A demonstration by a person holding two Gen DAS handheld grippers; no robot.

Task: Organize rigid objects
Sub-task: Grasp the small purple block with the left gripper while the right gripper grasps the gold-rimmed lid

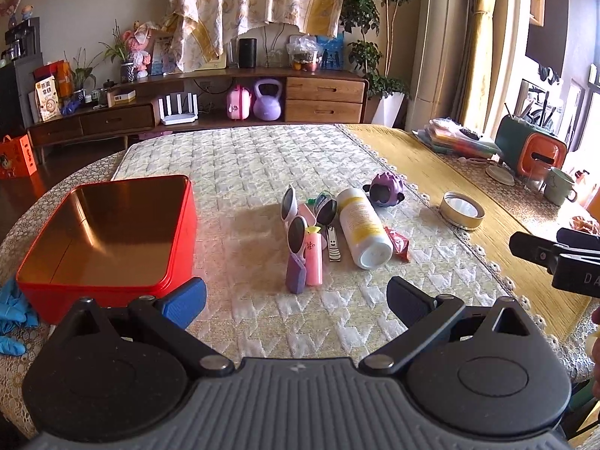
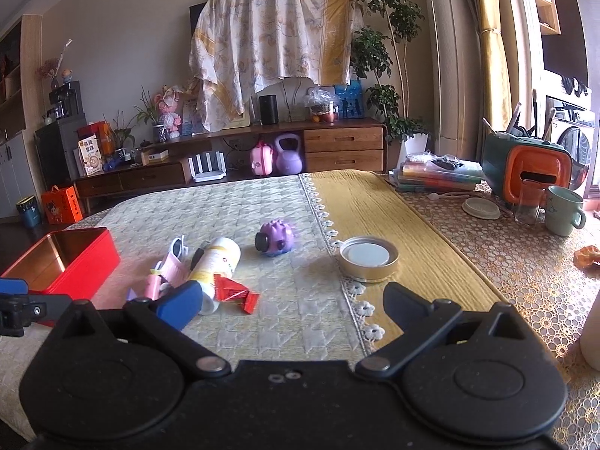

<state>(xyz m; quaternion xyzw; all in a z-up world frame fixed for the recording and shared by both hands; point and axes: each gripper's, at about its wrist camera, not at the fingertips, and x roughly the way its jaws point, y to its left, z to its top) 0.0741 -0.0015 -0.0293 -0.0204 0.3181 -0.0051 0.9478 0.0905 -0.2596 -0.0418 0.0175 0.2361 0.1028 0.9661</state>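
We hold two sets of tongs low over a worktop (image 1: 262, 157) covered with a pale quilted cloth, and both stand wide apart with nothing between them, which we read as readiness to pick something up. The left tongs (image 1: 296, 300) point straight at a small heap of hard items in the middle of the cloth: a pair of sunglasses (image 1: 293, 214), a pink tube (image 1: 313, 258), a nail clipper (image 1: 333, 243), a white bottle (image 1: 363, 225) lying on its side, and a red wrapper (image 1: 397, 243) touching the bottle's base. A purple toy (image 1: 386, 188) sits just beyond the heap, apart from it. To the left stands an open red tin (image 1: 176, 247), empty inside, and we judge it is placed there, near the heap, as the container for these things. The right tongs (image 2: 292, 302) hover to the right of the heap, facing a round metal lid (image 2: 368, 258) that rests on a yellow runner (image 2: 375, 202) beside the quilted cloth. Nothing is in the tin yet, so we judge the sorting has not begun.
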